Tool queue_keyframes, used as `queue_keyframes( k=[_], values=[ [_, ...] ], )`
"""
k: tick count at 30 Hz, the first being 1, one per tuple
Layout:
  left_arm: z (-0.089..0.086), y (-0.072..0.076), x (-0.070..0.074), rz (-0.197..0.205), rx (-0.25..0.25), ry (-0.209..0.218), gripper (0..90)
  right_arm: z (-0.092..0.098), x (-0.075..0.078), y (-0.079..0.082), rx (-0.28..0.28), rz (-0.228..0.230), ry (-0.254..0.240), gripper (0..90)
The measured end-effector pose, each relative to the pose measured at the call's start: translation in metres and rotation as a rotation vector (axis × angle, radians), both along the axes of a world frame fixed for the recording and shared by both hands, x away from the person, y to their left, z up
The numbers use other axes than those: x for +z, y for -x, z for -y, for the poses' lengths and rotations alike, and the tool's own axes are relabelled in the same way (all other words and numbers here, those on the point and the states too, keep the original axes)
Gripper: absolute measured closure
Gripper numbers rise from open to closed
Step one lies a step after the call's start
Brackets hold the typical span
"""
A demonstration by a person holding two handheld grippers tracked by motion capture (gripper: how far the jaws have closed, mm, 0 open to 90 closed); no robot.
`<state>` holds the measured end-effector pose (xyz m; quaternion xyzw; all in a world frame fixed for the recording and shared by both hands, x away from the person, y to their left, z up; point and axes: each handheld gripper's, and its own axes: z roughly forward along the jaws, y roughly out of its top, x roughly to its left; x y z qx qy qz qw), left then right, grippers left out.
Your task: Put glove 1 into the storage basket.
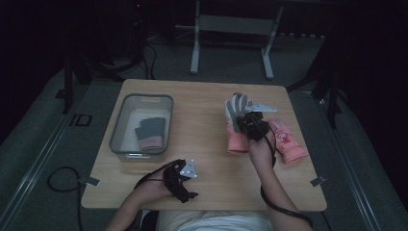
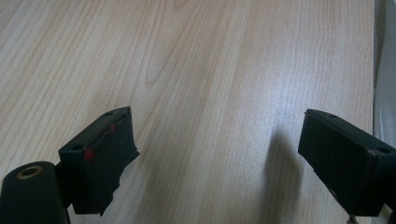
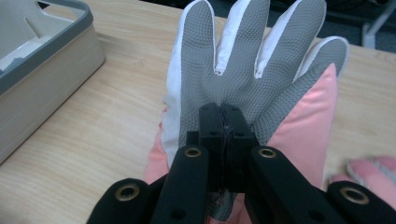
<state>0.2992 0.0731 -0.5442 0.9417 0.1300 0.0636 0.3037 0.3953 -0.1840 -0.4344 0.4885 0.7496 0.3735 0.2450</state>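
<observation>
A pink ski glove with a grey grip palm and white trim (image 1: 235,111) (image 3: 247,56) hangs off the table, fingers pointing up. My right gripper (image 1: 251,123) (image 3: 225,114) is shut on it, the jaws pinching the grey palm fabric. Just to the right, a matching pink glove (image 1: 287,140) (image 3: 369,170) lies flat on the wooden table (image 1: 202,168). My left gripper (image 1: 185,185) (image 2: 217,135) rests low at the table's front edge, its jaws standing wide open over bare wood with nothing between them.
At the table's left stands a grey-rimmed plastic bin (image 1: 115,130) (image 3: 46,51). Inside it lies a dark grey glove with a pink cuff (image 1: 150,132). A metal stand (image 1: 231,29) rises beyond the far edge. Cables trail on the floor at the left.
</observation>
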Motion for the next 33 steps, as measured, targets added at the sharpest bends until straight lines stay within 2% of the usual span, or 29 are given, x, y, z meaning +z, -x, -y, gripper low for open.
queue_keyframes(
  k=[2, 3, 4, 6, 7, 8, 12, 13, 16, 19, 20, 22, 25, 30, 33],
  values=[
    [-0.001, 0.0, 0.001, 0.007, 0.001, 0.005, 10.5, -0.001, -0.002, 0.004, -0.009, 0.0, -0.003, 88.9],
    [-0.001, 0.001, 0.002, 0.005, 0.002, 0.012, 10.5, -0.003, -0.008, 0.01, -0.032, 0.009, 0.017, 88.9],
    [-0.001, 0.001, 0.002, 0.005, 0.004, 0.018, 10.5, -0.003, -0.008, 0.01, -0.032, 0.009, 0.017, 88.9],
    [-0.001, 0.001, 0.003, 0.01, 0.001, 0.014, 10.5, -0.006, -0.017, 0.018, -0.048, -0.003, 0.014, 88.9],
    [-0.001, 0.001, 0.003, 0.011, -0.001, 0.011, 10.5, -0.006, -0.017, 0.018, -0.048, -0.003, 0.014, 88.9],
    [0.0, 0.001, 0.003, 0.009, -0.002, 0.011, 10.5, -0.011, -0.025, 0.021, -0.047, -0.027, 0.012, 88.8],
    [0.001, 0.002, 0.001, 0.002, -0.007, 0.005, 10.5, -0.017, -0.032, 0.022, -0.051, -0.043, 0.013, 88.8],
    [0.001, 0.002, -0.001, 0.0, -0.009, 0.004, 10.6, -0.023, -0.042, 0.02, -0.042, -0.074, 0.0, 88.8],
    [0.002, 0.003, -0.003, -0.006, -0.014, -0.01, 10.6, -0.033, -0.056, 0.012, -0.037, -0.102, 0.002, 88.7],
    [0.001, 0.004, -0.003, -0.003, -0.017, -0.003, 10.5, -0.04, -0.069, 0.004, -0.035, -0.125, 0.008, 88.5],
    [0.001, 0.004, -0.003, -0.008, -0.011, 0.012, 10.5, -0.041, -0.071, 0.003, -0.035, -0.127, 0.003, 88.5],
    [0.0, 0.003, -0.004, -0.013, -0.007, 0.015, 10.5, -0.045, -0.075, -0.001, -0.037, -0.141, -0.006, 88.4],
    [0.001, 0.002, -0.006, -0.005, -0.017, -0.001, 10.5, -0.051, -0.08, -0.009, -0.047, -0.152, -0.021, 88.0],
    [0.001, 0.003, -0.007, -0.006, -0.022, -0.001, 10.5, -0.058, -0.095, -0.018, -0.058, -0.181, -0.015, 87.7],
    [-0.001, 0.003, -0.006, -0.01, -0.028, 0.001, 10.5, -0.06, -0.098, -0.021, -0.053, -0.175, 0.0, 87.1]
  ],
)
